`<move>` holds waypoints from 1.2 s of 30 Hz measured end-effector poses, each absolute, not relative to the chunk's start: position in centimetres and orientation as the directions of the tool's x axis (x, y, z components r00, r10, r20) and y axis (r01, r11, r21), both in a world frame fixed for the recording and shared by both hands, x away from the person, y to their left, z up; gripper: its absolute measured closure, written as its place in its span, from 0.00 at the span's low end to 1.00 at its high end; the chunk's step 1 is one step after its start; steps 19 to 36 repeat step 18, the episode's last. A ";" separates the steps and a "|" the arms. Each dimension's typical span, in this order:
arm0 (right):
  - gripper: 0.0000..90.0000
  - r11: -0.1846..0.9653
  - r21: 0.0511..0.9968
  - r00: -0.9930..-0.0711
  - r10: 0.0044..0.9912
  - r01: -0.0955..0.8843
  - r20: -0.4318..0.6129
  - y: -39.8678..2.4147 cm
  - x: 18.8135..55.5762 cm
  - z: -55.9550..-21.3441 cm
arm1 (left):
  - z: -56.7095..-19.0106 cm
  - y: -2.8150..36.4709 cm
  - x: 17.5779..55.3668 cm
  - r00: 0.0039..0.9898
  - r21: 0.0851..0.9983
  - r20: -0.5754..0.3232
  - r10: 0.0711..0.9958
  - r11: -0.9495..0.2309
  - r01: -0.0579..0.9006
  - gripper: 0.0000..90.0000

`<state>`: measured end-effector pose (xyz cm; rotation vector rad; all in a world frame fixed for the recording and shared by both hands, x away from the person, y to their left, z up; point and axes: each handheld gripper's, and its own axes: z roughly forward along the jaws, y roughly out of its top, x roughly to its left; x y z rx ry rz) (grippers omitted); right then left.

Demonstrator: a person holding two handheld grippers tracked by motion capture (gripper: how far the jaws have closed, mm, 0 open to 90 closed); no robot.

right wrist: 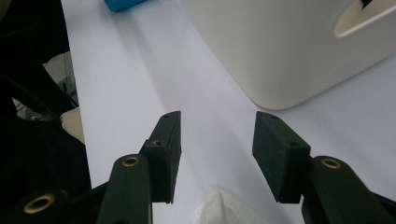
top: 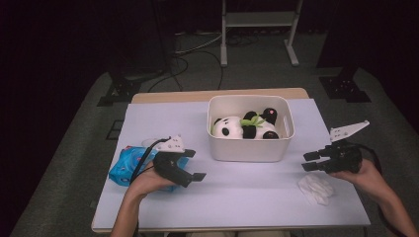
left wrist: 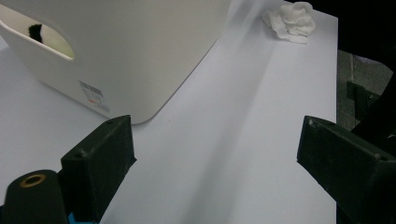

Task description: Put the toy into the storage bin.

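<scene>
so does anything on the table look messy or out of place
Only the crumpled white tissue, lying loose on the white table cover by the right claw. The panda plush toy lies tipped on its side in the white plastic bin. Nothing is spilled or damaged.

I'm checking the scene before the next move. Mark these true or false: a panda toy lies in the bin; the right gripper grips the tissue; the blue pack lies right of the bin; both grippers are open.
1. The panda plush lies in the white bin. True.
2. The right gripper grips the crumpled tissue. False: its jaws are empty.
3. The blue pack lies right of the bin. False: left.
4. Left gripper and right gripper are open. True.
</scene>
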<state>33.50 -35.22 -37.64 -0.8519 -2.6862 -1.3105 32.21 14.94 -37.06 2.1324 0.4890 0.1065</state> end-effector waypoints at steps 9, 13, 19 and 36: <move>0.56 0.469 0.725 -0.838 0.468 0.504 0.280 -35.7 32.8 -38.8 | -37.0 15.0 32.2 0.918 0.811 -0.104 0.384 -0.502 0.301 0.11; 0.56 0.466 0.721 -0.835 0.468 0.512 0.291 -35.7 32.5 -39.5 | -37.1 15.1 32.2 0.918 0.810 -0.103 0.382 -0.504 0.300 0.11; 0.54 0.464 0.720 -0.833 0.468 0.516 0.295 -35.8 32.2 -39.9 | -37.0 15.0 32.1 0.920 0.810 -0.101 0.380 -0.506 0.297 0.11; 0.54 0.464 0.720 -0.833 0.468 0.516 0.295 -35.8 32.2 -39.9 | -37.0 15.0 32.1 0.920 0.810 -0.101 0.380 -0.506 0.297 0.11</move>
